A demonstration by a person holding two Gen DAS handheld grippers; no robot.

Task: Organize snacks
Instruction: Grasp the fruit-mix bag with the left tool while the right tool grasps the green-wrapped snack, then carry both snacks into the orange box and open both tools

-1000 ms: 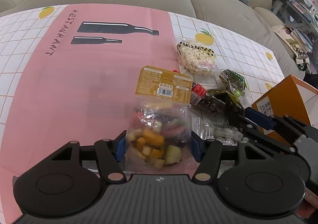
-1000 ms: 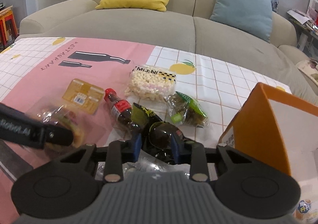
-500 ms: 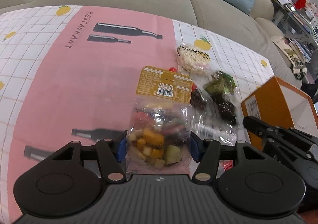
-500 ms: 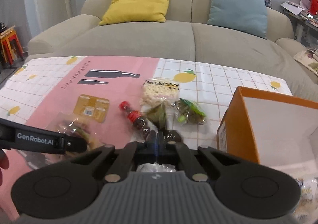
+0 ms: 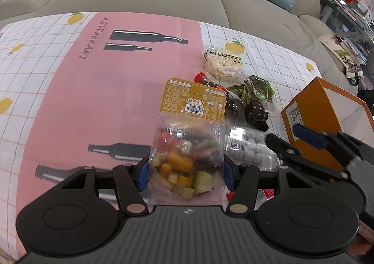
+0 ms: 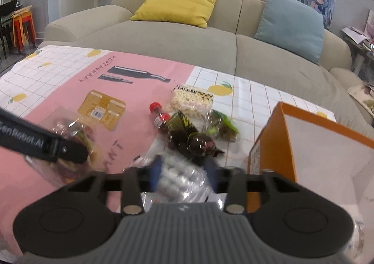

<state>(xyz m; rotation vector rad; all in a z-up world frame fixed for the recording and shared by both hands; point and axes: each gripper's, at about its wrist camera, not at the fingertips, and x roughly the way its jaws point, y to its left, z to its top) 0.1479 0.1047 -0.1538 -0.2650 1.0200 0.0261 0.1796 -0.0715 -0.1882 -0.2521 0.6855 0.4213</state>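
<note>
Left gripper clamps fruit bag, right gripper, just reopened, straddles white-ball bag; four snacks remain outside box.

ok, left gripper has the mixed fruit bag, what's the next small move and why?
Probably carry it right, toward the orange box. The left gripper is clamped on the dried fruit bag, held off the tablecloth; the box stands open at the right edge, beyond the right gripper.

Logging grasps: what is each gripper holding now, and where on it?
Left gripper: the mixed-fruit bag, pinched across its lower sides. Right gripper: jaws just opened around a bag of white balls; no grip.
</note>
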